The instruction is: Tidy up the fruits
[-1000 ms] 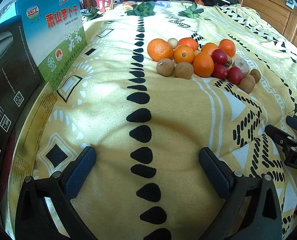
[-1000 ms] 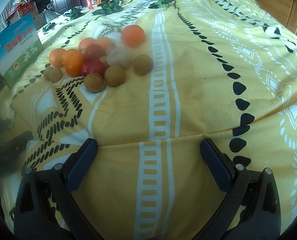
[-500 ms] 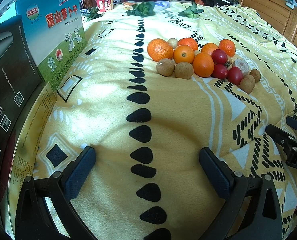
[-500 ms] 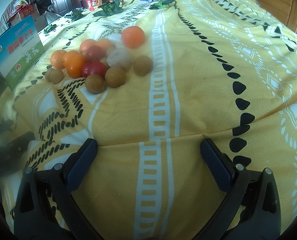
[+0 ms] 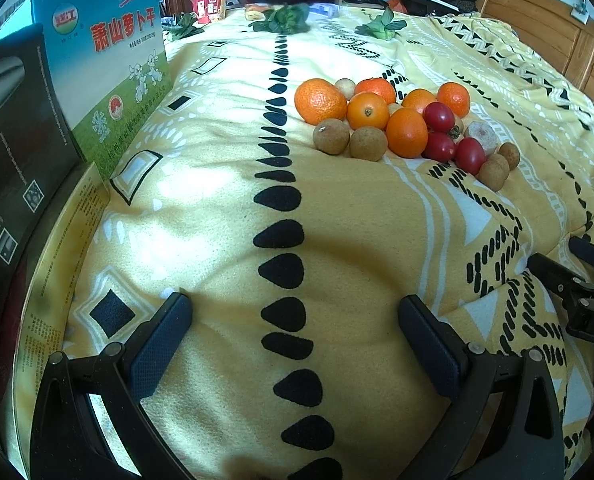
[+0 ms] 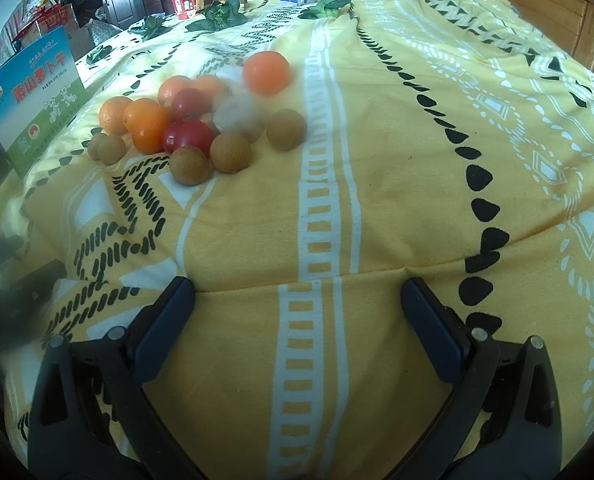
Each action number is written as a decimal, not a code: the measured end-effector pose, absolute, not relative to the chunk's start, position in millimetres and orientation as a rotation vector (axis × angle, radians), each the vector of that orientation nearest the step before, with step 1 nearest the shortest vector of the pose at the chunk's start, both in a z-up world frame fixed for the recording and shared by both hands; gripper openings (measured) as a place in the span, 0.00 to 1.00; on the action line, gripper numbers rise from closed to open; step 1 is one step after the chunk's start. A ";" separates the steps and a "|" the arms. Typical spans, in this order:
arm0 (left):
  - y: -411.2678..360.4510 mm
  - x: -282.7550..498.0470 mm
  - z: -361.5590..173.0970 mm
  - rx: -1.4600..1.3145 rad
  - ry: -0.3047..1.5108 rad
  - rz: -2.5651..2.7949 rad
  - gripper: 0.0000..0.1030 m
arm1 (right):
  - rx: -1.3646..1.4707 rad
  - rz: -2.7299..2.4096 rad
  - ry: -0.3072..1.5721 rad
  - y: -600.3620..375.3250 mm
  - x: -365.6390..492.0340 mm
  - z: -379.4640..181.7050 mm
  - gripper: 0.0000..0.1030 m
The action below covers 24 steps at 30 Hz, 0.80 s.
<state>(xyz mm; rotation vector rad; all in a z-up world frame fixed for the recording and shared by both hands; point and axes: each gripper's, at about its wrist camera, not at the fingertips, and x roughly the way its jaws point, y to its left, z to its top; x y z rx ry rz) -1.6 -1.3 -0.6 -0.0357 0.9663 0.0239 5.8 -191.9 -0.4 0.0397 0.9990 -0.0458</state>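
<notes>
A pile of fruit lies on the yellow patterned blanket [image 5: 217, 208]: several oranges [image 5: 320, 101], red cherry tomatoes [image 5: 439, 117] and brown round longans [image 5: 331, 136]. The pile also shows in the right wrist view: oranges [image 6: 147, 125], tomatoes [image 6: 195, 135], longans [image 6: 190, 165]. My left gripper [image 5: 295, 340] is open and empty, well short of the pile. My right gripper [image 6: 297, 316] is open and empty, also short of the pile. The right gripper shows at the right edge of the left wrist view [image 5: 577, 288].
A blue and green box [image 5: 113, 76] stands at the left beside a black box [image 5: 13, 132]. Green leafy vegetables [image 5: 285, 20] lie at the far end of the bed. A wooden headboard [image 5: 557, 36] runs along the right.
The right wrist view has shifted slightly, so the fruit pile sits a little lower and nearer. The left gripper has not visibly moved.
</notes>
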 end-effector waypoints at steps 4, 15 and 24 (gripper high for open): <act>0.7 -1.7 0.8 -0.037 0.962 0.020 1.00 | 0.041 -0.045 0.999 -191.9 5.8 0.0 1.00; 1.4 -1.3 1.3 -0.039 0.963 0.016 1.00 | 0.040 -0.045 0.998 -192.0 5.7 -0.2 1.00; 2.9 -1.8 1.1 -0.051 0.959 0.008 1.00 | 0.041 -0.044 0.998 -192.0 5.5 -0.3 1.00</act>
